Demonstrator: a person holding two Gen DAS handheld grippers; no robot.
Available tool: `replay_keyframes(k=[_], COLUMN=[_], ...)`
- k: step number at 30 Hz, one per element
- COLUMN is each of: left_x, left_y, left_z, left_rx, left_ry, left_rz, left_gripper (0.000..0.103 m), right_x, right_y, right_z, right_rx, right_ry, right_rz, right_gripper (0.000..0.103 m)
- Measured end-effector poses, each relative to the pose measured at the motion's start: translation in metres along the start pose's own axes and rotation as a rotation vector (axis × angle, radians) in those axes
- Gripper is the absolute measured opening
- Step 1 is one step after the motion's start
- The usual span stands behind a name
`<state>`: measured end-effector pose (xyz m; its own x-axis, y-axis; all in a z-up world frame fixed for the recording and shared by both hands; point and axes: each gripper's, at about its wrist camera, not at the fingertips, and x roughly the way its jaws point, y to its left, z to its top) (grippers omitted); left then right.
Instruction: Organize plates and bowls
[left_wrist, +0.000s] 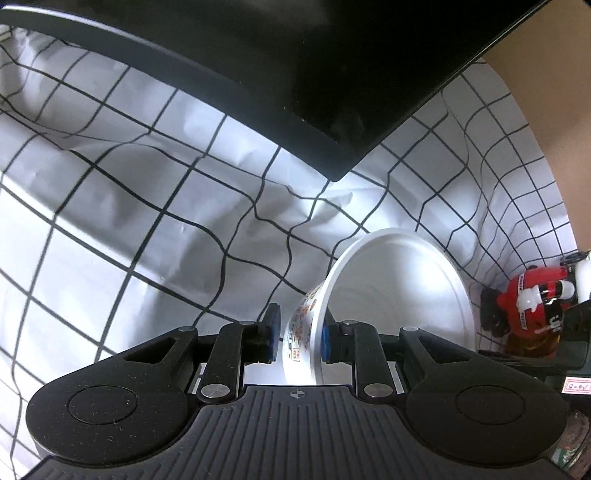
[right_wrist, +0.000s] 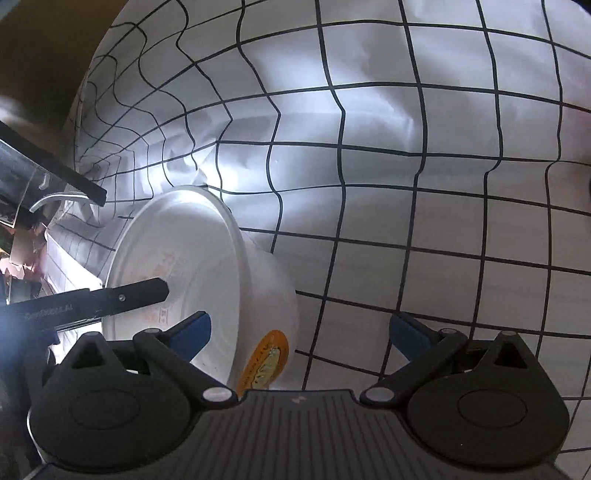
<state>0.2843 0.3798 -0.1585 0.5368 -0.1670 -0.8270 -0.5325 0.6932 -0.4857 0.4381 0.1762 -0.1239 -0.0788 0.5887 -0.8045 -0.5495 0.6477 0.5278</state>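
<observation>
Left gripper (left_wrist: 298, 338): its two blue-padded fingers are clenched on the wall of one white bowl (left_wrist: 399, 295). One pad presses the decorated outer face; the other pad sits inside, against the plain inner face. Held this way, the bowl is tipped on its side, with its mouth turned toward the inner finger's side and its rim extending forward past the fingertips.

Right gripper (right_wrist: 299, 334): its two fingers are spread wide and released, holding nothing. In the right wrist view, one white bowl (right_wrist: 207, 266) lies tilted near the left-hand finger, partly between the fingers, with a round orange label (right_wrist: 264, 363) on its underside. It touches neither pad. One black finger of the left gripper (right_wrist: 110, 299) reaches across the bowl's mouth.

Beyond both grippers lies one white cloth with a black grid (left_wrist: 147, 221), wrinkled. Farther out, one black panel (left_wrist: 277, 74) fills the top of the left wrist view, and one red-and-white figure (left_wrist: 532, 295) stands far off beyond the bowl.
</observation>
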Motion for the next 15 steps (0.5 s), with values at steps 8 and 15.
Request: replay_keyframes(k=[8, 15], left_x=[0.001, -0.003], left_y=[0.004, -0.010], left_z=[0.003, -0.001], left_rx=[-0.001, 0.051], left_ry=[0.018, 0.015], left_rz=[-0.056, -0.055], left_gripper=[0.024, 0.023], right_x=[-0.001, 0.001], right_y=[-0.002, 0.007], right_z=[-0.007, -0.002], right_rx=[0.089, -0.005], right_ry=[-0.076, -0.010], right_rz=[0.001, -0.044], right_gripper=[0.103, 0.088])
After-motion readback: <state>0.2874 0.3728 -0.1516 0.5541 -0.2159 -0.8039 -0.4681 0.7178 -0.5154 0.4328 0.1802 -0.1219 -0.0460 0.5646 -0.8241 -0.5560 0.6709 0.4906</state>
